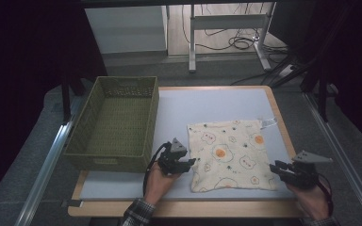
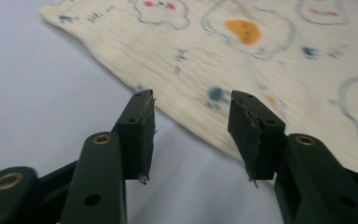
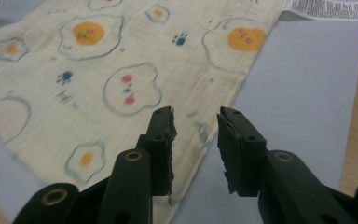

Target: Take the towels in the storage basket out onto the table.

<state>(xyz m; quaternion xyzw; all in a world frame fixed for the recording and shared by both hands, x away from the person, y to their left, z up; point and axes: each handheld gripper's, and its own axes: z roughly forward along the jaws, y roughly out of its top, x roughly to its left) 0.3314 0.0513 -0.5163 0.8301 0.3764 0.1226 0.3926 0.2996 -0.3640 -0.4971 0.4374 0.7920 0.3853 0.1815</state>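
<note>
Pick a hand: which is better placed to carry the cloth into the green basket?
Left, probably. The left claw sits open at the printed cloth's left edge, right beside the green basket. The right claw, also open, is at the cloth's far-right edge, a full cloth-width farther from the basket.

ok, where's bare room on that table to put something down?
Free: the far strip of the table beyond the cloth, and the near-left corner in front of the basket, which is empty inside. Crowded: beside the cloth's edges, where the left gripper and right gripper sit.
</note>
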